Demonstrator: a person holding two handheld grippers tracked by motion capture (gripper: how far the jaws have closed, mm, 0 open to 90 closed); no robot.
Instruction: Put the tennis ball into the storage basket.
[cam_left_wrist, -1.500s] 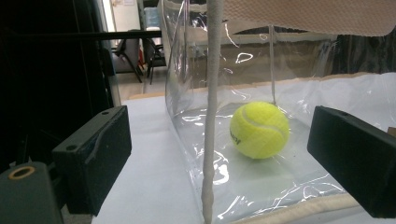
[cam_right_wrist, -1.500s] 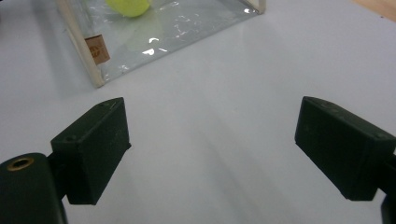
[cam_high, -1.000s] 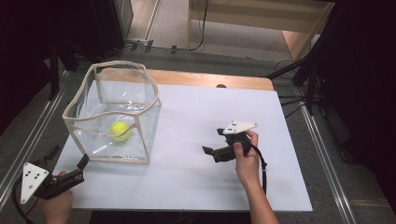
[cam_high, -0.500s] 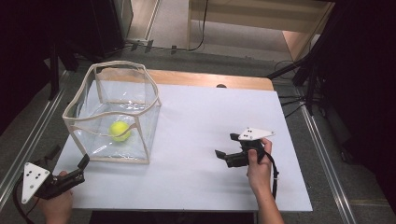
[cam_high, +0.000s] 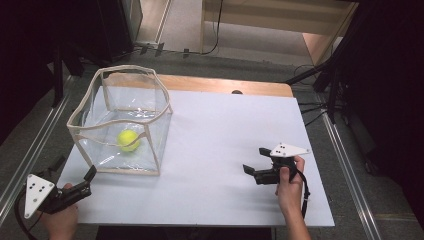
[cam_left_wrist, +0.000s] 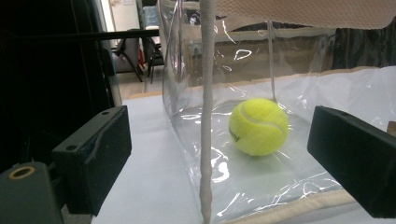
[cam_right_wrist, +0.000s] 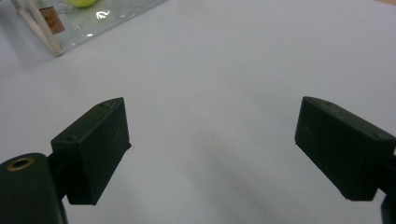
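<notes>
A yellow tennis ball (cam_high: 128, 140) lies on the bottom of a clear plastic bag-box with cream edging (cam_high: 159, 150) at the table's left. My left gripper (cam_high: 75, 170) sits at the near left corner, open, pointing at the box's near corner. In the left gripper view the ball (cam_left_wrist: 258, 126) shows through the clear wall behind a cream corner seam (cam_left_wrist: 206, 116), jaws wide apart. My right gripper (cam_high: 255, 161) hovers low over the white table at the right, open, holding nothing. In the right gripper view the ball (cam_right_wrist: 80, 2) peeks in at the top left.
The white table top (cam_high: 220, 135) has a wooden strip along its far edge. Metal rails run along both sides of the table. Cables and a dark stand lie on the floor at the far right. The box's corner (cam_right_wrist: 46, 32) carries a small brown tag.
My right gripper has drawn back toward the near right of the table, away from the box. The left gripper has stayed put.
</notes>
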